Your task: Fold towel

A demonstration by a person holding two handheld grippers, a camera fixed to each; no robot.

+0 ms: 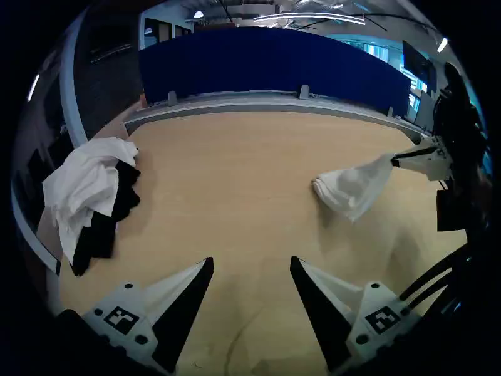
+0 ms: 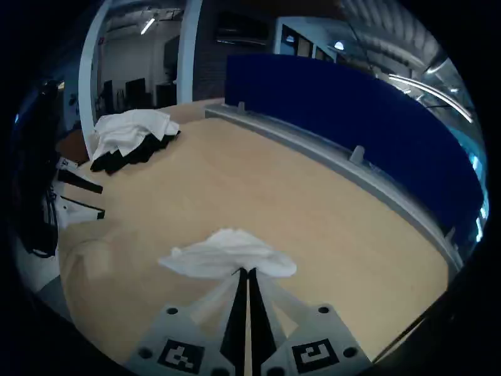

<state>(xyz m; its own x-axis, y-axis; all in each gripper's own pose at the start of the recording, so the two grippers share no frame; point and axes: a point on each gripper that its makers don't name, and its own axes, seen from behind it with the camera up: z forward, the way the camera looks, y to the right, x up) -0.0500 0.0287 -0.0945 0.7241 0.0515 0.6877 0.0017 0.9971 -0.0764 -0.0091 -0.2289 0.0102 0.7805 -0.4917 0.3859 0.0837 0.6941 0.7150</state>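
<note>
The right claw (image 2: 245, 271) is pinched shut on an edge of the white towel (image 2: 228, 254), which sits bunched up on the tabletop (image 2: 313, 207). The left claw (image 1: 250, 263) is wide and holds nothing. If the right claw pulls alone, the towel could drag in a lump or slip out. Its other corners are hidden in the bunch. A pile of cloths (image 1: 87, 194) lies well apart.

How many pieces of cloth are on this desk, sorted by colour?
White: 2, the towel pinched in the right gripper and the white cloth on the heap.
Black: 1, the black cloth under that white cloth, as far as the folds let me tell.
Total: 3
</note>
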